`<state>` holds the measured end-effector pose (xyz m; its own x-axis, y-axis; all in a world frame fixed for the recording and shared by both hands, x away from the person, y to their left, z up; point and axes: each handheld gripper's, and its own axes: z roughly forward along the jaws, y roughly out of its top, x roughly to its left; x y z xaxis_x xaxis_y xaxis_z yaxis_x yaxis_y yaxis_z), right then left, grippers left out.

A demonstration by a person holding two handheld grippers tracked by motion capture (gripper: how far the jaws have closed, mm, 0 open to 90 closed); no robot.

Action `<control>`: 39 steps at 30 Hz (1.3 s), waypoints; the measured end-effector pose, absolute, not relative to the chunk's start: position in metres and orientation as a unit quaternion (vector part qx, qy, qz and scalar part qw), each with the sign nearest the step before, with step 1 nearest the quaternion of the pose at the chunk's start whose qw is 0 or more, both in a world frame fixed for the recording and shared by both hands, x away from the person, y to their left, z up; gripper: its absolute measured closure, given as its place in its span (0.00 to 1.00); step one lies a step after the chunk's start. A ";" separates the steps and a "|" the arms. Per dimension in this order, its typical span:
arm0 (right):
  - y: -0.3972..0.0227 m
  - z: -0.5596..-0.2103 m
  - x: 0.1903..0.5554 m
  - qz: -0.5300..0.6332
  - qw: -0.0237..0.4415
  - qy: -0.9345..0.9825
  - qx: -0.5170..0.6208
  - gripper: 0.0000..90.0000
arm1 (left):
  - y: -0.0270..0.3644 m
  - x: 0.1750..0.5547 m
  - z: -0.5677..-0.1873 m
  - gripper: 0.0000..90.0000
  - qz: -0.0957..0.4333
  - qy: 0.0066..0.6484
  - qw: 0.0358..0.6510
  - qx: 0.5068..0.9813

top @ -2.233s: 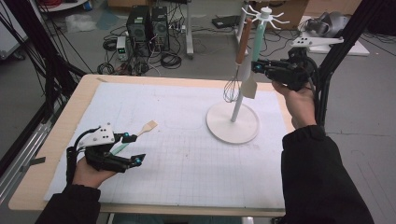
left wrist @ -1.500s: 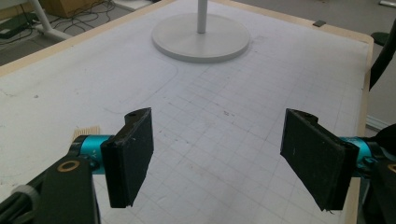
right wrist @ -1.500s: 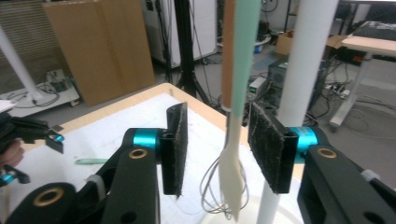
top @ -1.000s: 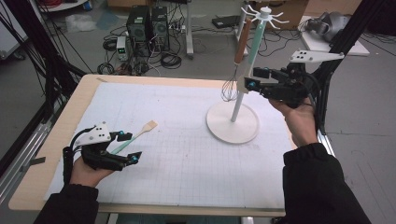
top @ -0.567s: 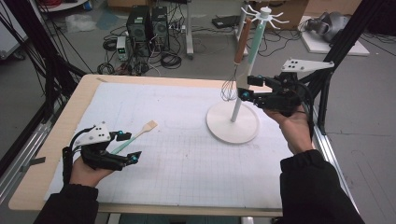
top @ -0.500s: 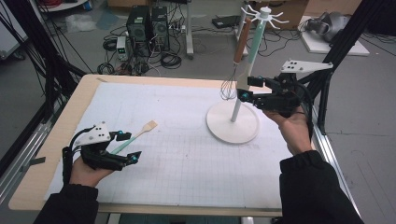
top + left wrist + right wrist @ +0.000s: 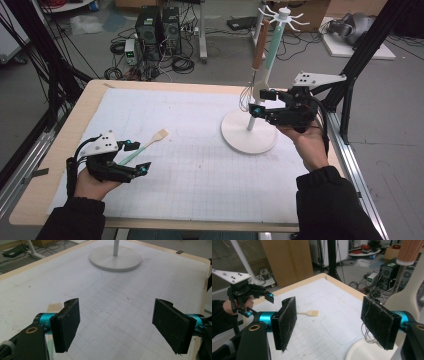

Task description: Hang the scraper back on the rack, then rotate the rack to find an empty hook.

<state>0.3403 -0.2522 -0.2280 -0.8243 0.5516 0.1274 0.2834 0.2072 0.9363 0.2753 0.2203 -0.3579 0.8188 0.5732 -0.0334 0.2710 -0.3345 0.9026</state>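
A white stand point(image 7: 248, 134) with a round base and a hooked top stands at the mat's right. From its hooks hang a whisk point(image 7: 259, 44) with a wooden handle and a mint-handled white spatula point(image 7: 263, 82). My right gripper point(image 7: 260, 102) hovers level beside the pole, just above the base. Its jaws are open and have just been opening further, with nothing between them point(image 7: 333, 322); the white spatula point(image 7: 404, 298) hangs by the right jaw. A teal-handled wooden spatula point(image 7: 150, 145) lies on the mat. My left gripper point(image 7: 139, 157) rests open beside its handle, with bare mat between the jaws point(image 7: 120, 325).
A white grid mat point(image 7: 190, 165) covers the wooden table point(image 7: 60, 150). Computer towers point(image 7: 157, 25) and cables lie on the floor beyond the far edge. Black frame posts point(image 7: 367, 50) rise at the right, close to my right hand.
My right gripper has come down and leftward along the stand's pole, and its jaws stand wider. The left gripper and the wooden spatula have not moved.
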 end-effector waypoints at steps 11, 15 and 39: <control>-0.262 -0.219 0.345 0.560 0.138 0.769 0.275 0.49 | 0.220 0.276 -0.358 0.25 0.146 0.263 0.515 0.803; -0.268 -0.203 0.347 0.551 0.153 0.774 0.271 0.79 | 0.220 0.276 -0.358 0.25 0.147 0.259 0.513 0.805; -0.286 -0.108 0.372 0.558 0.200 0.759 0.270 0.99 | 0.220 0.276 -0.358 0.25 0.143 0.260 0.518 0.802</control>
<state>0.3722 -0.2864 -0.1085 -0.7739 0.6333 -0.0020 0.1872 0.2318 0.9546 0.2762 0.2198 -0.3579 0.8242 0.5650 -0.0389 0.2682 -0.3289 0.9055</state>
